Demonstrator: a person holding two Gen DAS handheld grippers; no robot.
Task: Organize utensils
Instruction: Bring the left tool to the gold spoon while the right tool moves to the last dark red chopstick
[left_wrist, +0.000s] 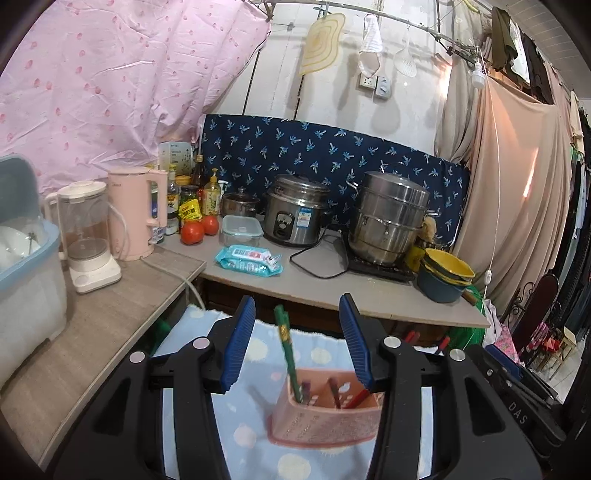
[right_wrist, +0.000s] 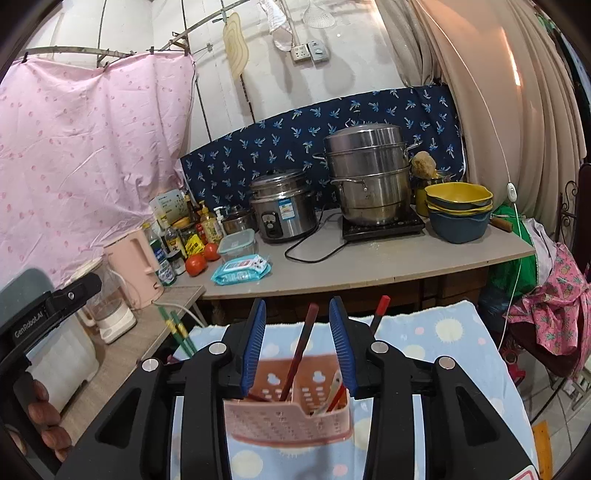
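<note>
A pink perforated utensil holder (left_wrist: 325, 421) (right_wrist: 288, 417) stands on a pale blue dotted towel (left_wrist: 243, 435) (right_wrist: 443, 332). A pair of green chopsticks (left_wrist: 284, 343) (right_wrist: 177, 328) stands upright in its left compartment. It rises between the jaws of my left gripper (left_wrist: 297, 306), which is open, its blue pads clear of the sticks. A dark red chopstick (right_wrist: 301, 347) leans in the holder between the jaws of my right gripper (right_wrist: 297, 304), also open and not touching it. Another red chopstick (right_wrist: 378, 312) sticks up just right of that gripper. More red sticks (left_wrist: 354, 398) lie in the right compartment.
Behind the towel runs a grey counter (left_wrist: 332, 291) with a rice cooker (left_wrist: 295, 214), a steamer pot (left_wrist: 388, 218), stacked bowls (left_wrist: 443, 277), a wipes pack (left_wrist: 249, 260) and tomatoes (left_wrist: 192, 232). A pink kettle (left_wrist: 133, 210), a blender (left_wrist: 86, 236) and a bin (left_wrist: 26, 266) stand at the left. A hand (right_wrist: 44, 417) holds the left gripper.
</note>
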